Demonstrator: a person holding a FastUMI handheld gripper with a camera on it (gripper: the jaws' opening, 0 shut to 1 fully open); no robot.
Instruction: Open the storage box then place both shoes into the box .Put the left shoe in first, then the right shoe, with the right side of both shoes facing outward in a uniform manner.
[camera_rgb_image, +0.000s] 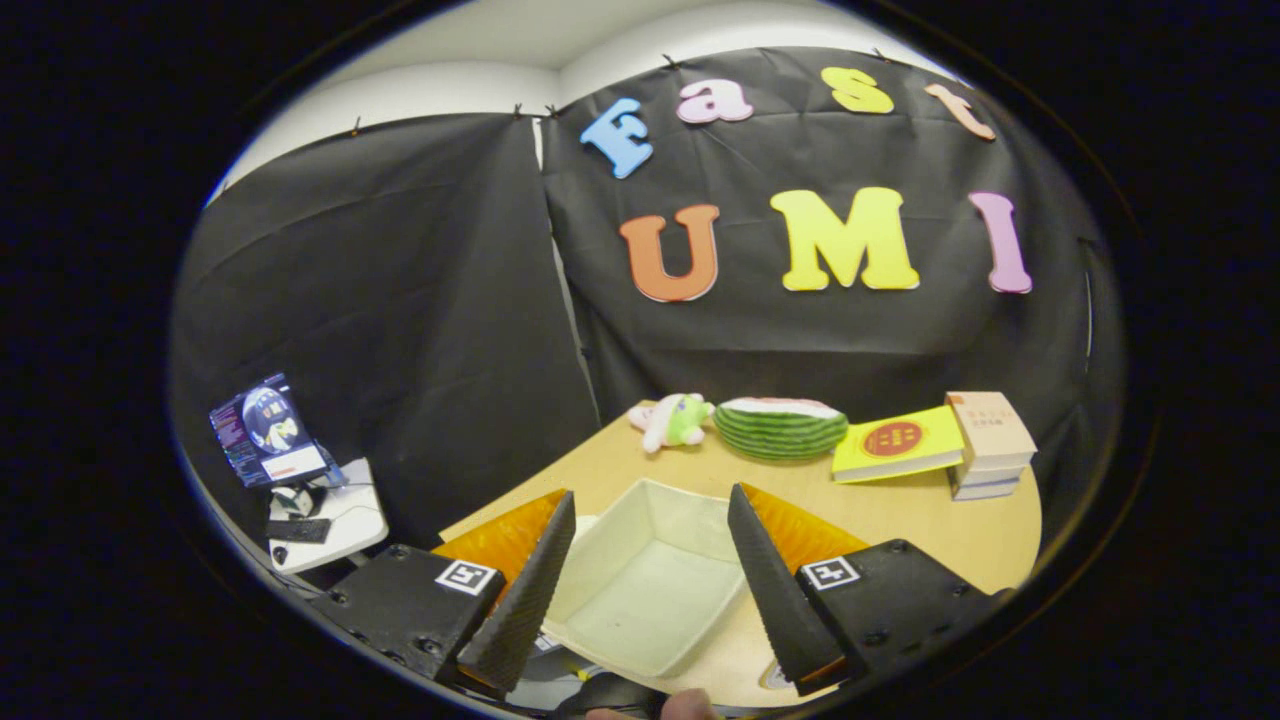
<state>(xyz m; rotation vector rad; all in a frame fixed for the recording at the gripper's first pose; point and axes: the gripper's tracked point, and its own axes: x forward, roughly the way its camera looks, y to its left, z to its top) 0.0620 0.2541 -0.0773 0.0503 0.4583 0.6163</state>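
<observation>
A white storage box (645, 600) stands open on the wooden table (900, 510), its inside bare. My gripper (650, 492) is open and raised above the table. Its two dark fingers (525, 590) stand wide apart, one over each side of the box, so the box shows between them. Neither finger touches anything. A dark, rounded thing (610, 692) lies at the table's near edge below the box; I cannot tell what it is. A person's fingertip (690, 706) shows beside it.
Beyond the box lie a green and pink plush toy (672, 420), a watermelon-slice cushion (780, 427), a yellow book (897, 445) and a small stack of books (990, 445). Off the table to the left stand a lit screen (265, 430) and a white device (325, 520).
</observation>
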